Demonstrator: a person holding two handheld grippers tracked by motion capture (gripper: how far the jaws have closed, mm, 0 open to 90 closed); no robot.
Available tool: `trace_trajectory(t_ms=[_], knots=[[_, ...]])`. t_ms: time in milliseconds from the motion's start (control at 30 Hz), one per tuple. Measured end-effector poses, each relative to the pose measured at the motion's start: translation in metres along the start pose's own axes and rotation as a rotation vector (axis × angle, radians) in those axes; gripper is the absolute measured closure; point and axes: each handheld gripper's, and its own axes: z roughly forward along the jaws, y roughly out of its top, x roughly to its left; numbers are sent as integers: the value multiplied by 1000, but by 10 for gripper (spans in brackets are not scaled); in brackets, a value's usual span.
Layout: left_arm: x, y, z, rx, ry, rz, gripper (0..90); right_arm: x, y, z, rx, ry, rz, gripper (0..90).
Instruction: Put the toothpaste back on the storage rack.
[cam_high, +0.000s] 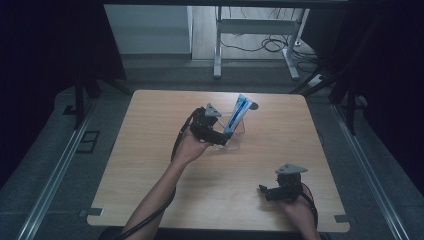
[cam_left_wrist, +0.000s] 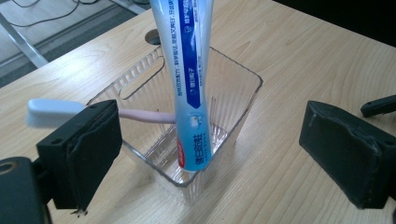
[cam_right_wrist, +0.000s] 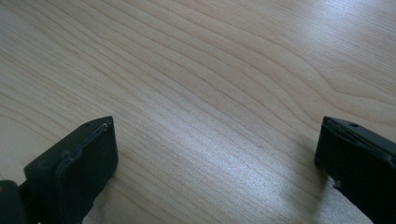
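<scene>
- Jaws spread wide on the left gripper (cam_left_wrist: 210, 154), its black pads standing clear on either side of a toothpaste tube (cam_left_wrist: 191, 84) and touching nothing; no earlier grip can be read from this.
- The blue-and-white tube stands nearly upright in a clear ribbed plastic holder (cam_left_wrist: 243, 100), its lower end on the holder's floor and its top leaning out over the far rim.
- A pink-handled toothbrush (cam_left_wrist: 140, 115) lies across the same holder, its white head jutting over the left wall, behind the left pad.
- From the high view, the holder (cam_high: 239, 136) sits just beyond the middle of the wooden worktop (cam_high: 150, 165), with the left gripper (cam_high: 222, 137) close against its near side.
- The right gripper (cam_high: 264, 191), jaws likewise parted and empty, rests over bare wood at the near right, well apart from the holder.
- By the look of it, loading the holder is essentially finished: both items are inside and released; what seems left is drawing the left hand back.
</scene>
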Motion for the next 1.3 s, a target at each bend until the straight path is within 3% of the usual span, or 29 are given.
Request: trace_trajectory(t_ms=[1300], knots=[[-3, -32, -27, -3, 14, 1, 52, 0, 0, 0, 0, 0, -1, 0]])
